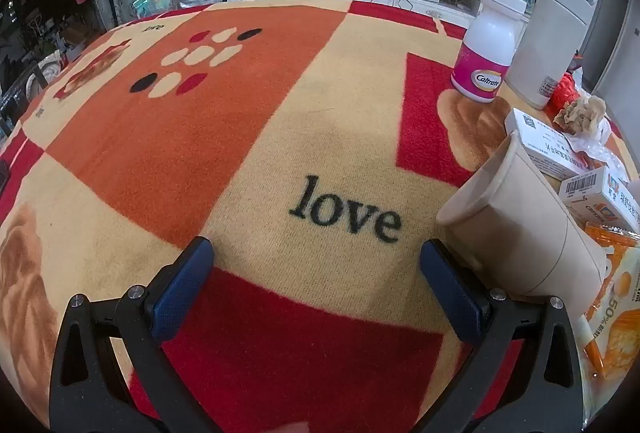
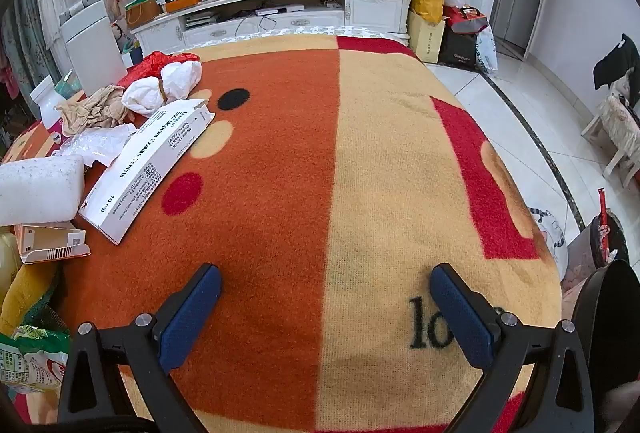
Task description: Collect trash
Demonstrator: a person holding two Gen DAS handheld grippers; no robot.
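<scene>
Left gripper: you are holding it low over the blanket, jaws standing wide apart, nothing between the blue pads. It is hovering near the printed word "love".

Right gripper: you are holding it over the same blanket, jaws likewise spread wide and gripping nothing.

Trash, seen from the left wrist, all lying off to the right of your open jaws:
- Paper cup, lying on its side, mouth facing left, just beside the right-hand pad.
- Caltrate bottle, standing upright farther back, next to a tall white bin.
- White medicine boxes, lying behind the cup; a barcoded carton is sitting near them.
- Orange snack packet, lying at the right edge.
- Crumpled brown paper, sitting beyond the boxes.

Trash, seen from the right wrist, all lying to the left of your jaws and well apart from them:
- Long white tablet box, lying flat.
- White foam block, resting beside it.
- Small opened carton, lying below the foam.
- Crumpled white wrapping and tan paper, bunched at the back.
- Green printed bag, showing at the lower left edge.
</scene>
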